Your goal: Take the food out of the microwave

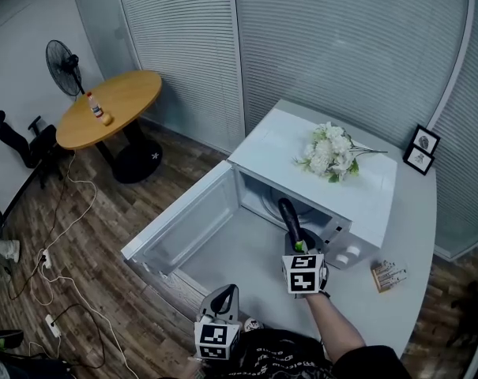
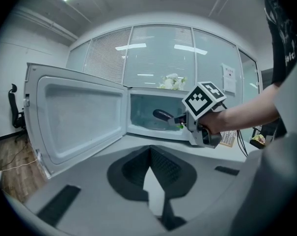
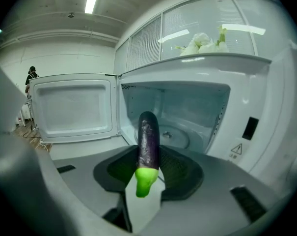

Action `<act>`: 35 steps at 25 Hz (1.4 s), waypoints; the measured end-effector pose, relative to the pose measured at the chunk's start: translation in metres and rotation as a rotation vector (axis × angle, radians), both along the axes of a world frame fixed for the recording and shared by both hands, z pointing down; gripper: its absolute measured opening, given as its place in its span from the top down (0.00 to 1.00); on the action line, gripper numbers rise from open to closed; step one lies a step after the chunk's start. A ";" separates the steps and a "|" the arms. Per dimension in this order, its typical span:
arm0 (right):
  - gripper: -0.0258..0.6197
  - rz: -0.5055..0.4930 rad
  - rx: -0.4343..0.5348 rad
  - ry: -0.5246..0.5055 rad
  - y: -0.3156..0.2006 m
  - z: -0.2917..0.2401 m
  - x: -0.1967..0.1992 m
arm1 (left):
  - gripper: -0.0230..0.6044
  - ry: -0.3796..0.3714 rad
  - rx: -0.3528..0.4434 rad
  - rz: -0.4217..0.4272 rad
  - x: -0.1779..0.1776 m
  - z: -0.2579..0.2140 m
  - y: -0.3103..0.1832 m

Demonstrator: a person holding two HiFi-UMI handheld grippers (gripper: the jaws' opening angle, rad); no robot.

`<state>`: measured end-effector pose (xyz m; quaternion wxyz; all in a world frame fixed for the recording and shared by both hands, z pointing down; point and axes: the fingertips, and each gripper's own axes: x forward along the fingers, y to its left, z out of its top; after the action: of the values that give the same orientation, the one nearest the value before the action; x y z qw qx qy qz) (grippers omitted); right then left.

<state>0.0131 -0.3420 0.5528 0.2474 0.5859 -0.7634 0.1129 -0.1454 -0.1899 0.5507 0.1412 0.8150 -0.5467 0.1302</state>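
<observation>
The left gripper (image 1: 225, 297), nearest the person, hovered low with its jaws pressed together on nothing. The right gripper (image 3: 148, 176) pinched a purple eggplant (image 3: 148, 136) near its green stem end. The eggplant's far tip pointed into the mouth of the white microwave (image 1: 333, 192). Its door (image 1: 187, 227) stood wide open, and white flowers (image 1: 331, 151) lay on top.

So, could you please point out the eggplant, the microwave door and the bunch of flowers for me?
eggplant (image 3: 148, 141), right gripper view, on its purple body.
microwave door (image 1: 195, 226), head view, on the inner panel of the open door.
flowers (image 1: 331, 150), head view, on the white blooms atop the microwave.
</observation>
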 end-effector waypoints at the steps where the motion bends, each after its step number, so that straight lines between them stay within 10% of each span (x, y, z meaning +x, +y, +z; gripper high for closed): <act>1: 0.75 0.000 0.000 0.002 0.003 0.001 0.001 | 0.95 0.003 0.001 0.001 0.001 0.000 0.000; 35: 0.75 0.008 0.018 -0.063 0.106 0.005 0.031 | 0.95 -0.005 0.016 0.082 0.036 0.002 -0.006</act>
<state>0.0441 -0.2361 0.5576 0.2173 0.5872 -0.7696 0.1254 -0.1095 -0.1958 0.5531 0.1277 0.8375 -0.5143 0.1335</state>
